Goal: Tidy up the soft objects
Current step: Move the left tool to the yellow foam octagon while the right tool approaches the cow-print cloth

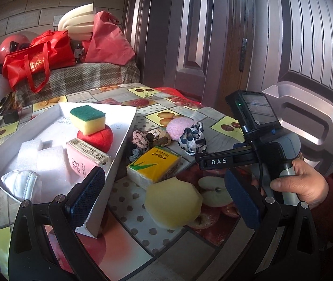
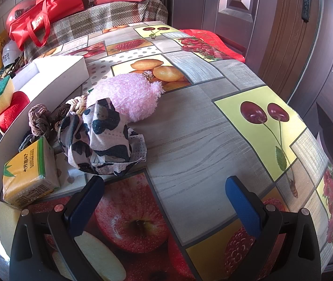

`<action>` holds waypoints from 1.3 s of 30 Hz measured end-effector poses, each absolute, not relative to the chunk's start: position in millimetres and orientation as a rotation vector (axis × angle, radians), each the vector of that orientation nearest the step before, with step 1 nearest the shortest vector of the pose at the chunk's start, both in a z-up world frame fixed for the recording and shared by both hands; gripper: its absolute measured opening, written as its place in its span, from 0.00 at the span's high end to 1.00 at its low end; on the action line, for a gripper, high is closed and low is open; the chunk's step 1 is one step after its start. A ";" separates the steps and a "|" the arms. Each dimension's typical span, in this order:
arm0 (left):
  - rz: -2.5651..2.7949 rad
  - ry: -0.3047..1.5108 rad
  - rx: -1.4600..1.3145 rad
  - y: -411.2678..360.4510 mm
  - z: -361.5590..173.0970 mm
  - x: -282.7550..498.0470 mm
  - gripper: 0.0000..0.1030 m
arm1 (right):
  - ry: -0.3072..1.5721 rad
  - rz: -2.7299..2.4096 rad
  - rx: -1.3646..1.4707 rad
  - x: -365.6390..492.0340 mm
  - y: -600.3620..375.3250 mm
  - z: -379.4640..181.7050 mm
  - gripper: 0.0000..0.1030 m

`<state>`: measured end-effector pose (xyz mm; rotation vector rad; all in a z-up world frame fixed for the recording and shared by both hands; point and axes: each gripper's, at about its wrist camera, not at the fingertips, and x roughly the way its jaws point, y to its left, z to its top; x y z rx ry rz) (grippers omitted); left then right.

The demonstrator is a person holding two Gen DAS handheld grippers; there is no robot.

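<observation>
A white box (image 1: 122,140) holds a green-yellow sponge (image 1: 88,119), a red cushion (image 1: 96,138), a pink tissue pack (image 1: 82,161), white foam blocks (image 1: 40,154) and a white mask (image 1: 21,182). On the table lie a yellow sponge (image 1: 173,203), a yellow tissue pack (image 1: 153,166), hair ties (image 1: 140,140), a pink fluffy pouch (image 2: 131,96) and a black-and-white patterned mask (image 2: 103,135). My left gripper (image 1: 164,199) is open above the yellow sponge. My right gripper (image 2: 164,201) is open and empty, just short of the patterned mask.
The table (image 2: 190,126) has a fruit-print cloth. Behind it stands a plaid-covered seat (image 1: 77,79) with red bags (image 1: 40,58) and a red helmet (image 1: 9,46). A wooden door (image 1: 260,35) is on the right. The right gripper's body (image 1: 260,140) shows in the left view.
</observation>
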<state>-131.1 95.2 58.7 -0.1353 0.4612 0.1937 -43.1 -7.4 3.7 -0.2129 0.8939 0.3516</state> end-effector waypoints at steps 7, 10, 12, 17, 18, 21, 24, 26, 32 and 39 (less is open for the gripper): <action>0.147 0.547 -0.160 98.0 51.8 -114.9 0.01 | 0.885 0.485 -0.229 -39.9 -25.1 6.2 0.00; 0.151 0.575 -0.154 95.3 48.9 -111.0 0.01 | 0.873 0.534 -0.162 -40.5 -42.6 11.3 0.00; 0.192 0.601 -0.146 95.1 46.2 -106.2 0.01 | 0.864 0.534 -0.134 -39.9 -48.4 13.6 0.00; 0.306 0.640 -0.116 90.9 41.7 -95.8 0.00 | 0.723 0.564 -0.044 -52.1 -59.1 32.3 0.00; 0.311 0.643 -0.111 89.7 41.0 -94.7 0.01 | 0.683 0.556 -0.035 -55.1 -60.8 37.2 0.00; 0.328 0.647 -0.083 85.3 40.3 -92.9 0.00 | 0.563 0.521 0.017 -67.0 -70.5 55.0 0.00; 0.343 0.645 -0.077 84.9 40.6 -94.0 0.00 | 0.484 0.504 0.125 -70.6 -88.4 67.4 0.00; 0.364 0.651 -0.080 86.5 40.0 -92.5 0.00 | 0.475 0.526 0.222 -66.9 -98.7 67.3 0.00; 0.403 0.656 -0.083 88.1 39.4 -92.6 0.00 | 0.482 0.540 0.203 -64.2 -94.7 64.1 0.00; 0.419 0.658 -0.106 92.4 38.8 -94.4 0.00 | 0.326 0.637 0.071 -89.3 -79.8 77.8 0.00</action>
